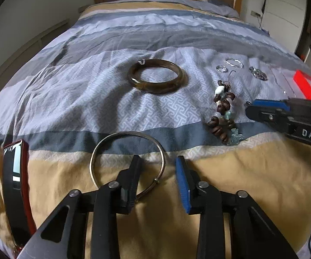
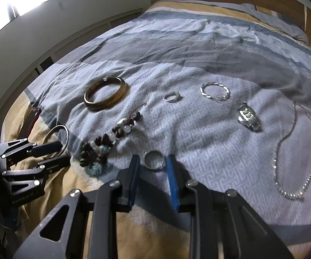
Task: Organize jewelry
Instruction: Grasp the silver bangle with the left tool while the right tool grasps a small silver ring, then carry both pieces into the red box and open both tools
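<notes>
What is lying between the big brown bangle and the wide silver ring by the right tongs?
In the right wrist view, the beaded bracelet lies between the brown bangle and the silver ring, on the bedspread.

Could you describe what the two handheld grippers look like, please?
Both are matte black linkage frames with silver pivot pins and flat fingers faced in blue pads. The left gripper shows them clearly, as does the right gripper, whose body carries white "DAS" lettering in the left view.

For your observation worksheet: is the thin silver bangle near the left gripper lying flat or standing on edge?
Lying flat. The thin silver bangle shows its full open hoop on the bedspread, between the open jaws of the left gripper.
</notes>
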